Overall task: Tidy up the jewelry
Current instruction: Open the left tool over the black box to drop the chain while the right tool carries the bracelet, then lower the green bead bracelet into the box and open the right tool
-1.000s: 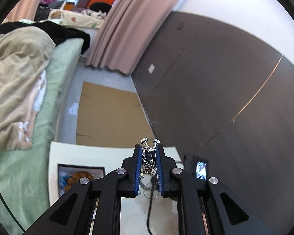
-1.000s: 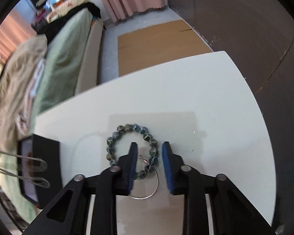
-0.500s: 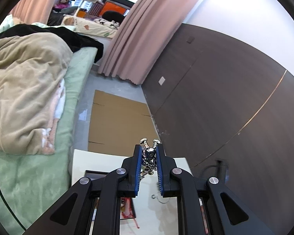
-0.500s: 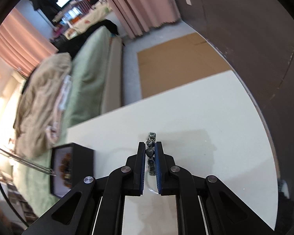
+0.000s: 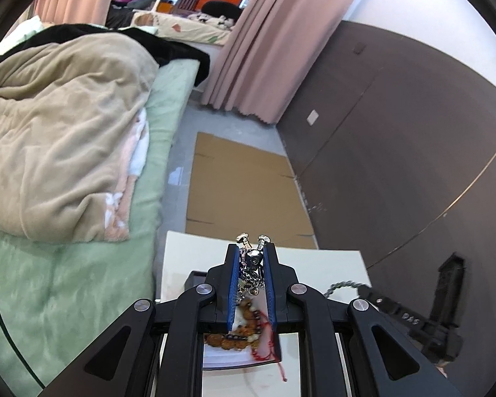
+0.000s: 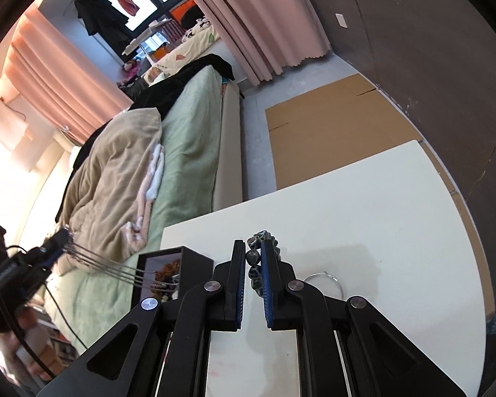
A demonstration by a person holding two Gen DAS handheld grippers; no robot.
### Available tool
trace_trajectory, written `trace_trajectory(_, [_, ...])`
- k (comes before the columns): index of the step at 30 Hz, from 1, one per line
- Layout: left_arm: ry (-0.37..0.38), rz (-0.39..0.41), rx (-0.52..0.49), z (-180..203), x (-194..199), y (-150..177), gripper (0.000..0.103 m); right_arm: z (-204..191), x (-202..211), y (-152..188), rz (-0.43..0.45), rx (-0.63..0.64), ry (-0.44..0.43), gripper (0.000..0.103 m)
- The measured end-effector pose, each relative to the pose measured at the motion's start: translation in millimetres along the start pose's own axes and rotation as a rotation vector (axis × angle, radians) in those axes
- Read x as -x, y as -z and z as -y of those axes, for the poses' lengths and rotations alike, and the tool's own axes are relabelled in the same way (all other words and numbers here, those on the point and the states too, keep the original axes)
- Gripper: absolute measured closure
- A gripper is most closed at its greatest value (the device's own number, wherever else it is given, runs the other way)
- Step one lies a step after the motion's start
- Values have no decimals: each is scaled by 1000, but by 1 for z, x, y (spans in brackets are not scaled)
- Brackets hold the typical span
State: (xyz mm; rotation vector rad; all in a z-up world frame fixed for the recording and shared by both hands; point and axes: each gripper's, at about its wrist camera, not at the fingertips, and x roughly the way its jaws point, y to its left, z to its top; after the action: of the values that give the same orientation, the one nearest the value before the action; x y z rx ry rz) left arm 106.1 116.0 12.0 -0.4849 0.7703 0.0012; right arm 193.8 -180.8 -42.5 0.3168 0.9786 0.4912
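My left gripper [image 5: 252, 254] is shut on a silver chain necklace [image 5: 252, 266] and holds it above the black jewelry box [image 5: 195, 278], which holds an amber bead bracelet [image 5: 229, 339] and a red cord [image 5: 264, 350]. My right gripper [image 6: 253, 252] is shut on a dark blue-green bead bracelet [image 6: 263, 240] and lifts it off the white table [image 6: 380, 218]. In the right wrist view the box [image 6: 168, 264] stands at the left, with the silver chain [image 6: 115, 269] stretched from the left gripper [image 6: 54, 243] into it. A thin silver hoop [image 6: 324, 278] lies on the table just right of my right gripper.
A bed with a green sheet and beige blanket [image 5: 59, 132] runs along the left. Flat cardboard [image 5: 244, 185] lies on the floor beyond the table. A dark wall panel [image 5: 396, 132] bounds the right side. The right gripper [image 5: 347, 286] with the bracelet shows in the left view.
My right gripper closed on the bead bracelet and raised it off the table. My left gripper carried the silver chain over the jewelry box.
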Motion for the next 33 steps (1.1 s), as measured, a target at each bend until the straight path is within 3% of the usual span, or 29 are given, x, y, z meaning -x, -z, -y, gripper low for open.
trace_trajectory(6, [-33, -78, 34, -11, -27, 8, 88, -5, 0, 3, 7, -5, -31, 92])
trace_trajectory(13, [-49, -98, 65, -15, -36, 10, 88, -14, 3, 4, 25, -5, -88, 92])
trace_trajectory(21, [-55, -123, 126, -26, -37, 7, 86, -38, 2, 6, 42, 2, -233, 92])
trace_trajectory(23, [-54, -129, 132, -28, -37, 7, 81, -48, -1, 8, 39, 11, -266, 92])
trace_trajectory(26, [-47, -116, 145, -29, -33, 5, 48, -62, -9, 12, 21, 23, -302, 92])
trace_trajectory(28, [-45, -91, 146, -30, -27, 4, 37, -70, -15, 15, 8, 31, -313, 92])
trace_trajectory(33, [-37, -64, 160, -37, -16, 1, 34, -87, -34, 22, -17, 35, -318, 92])
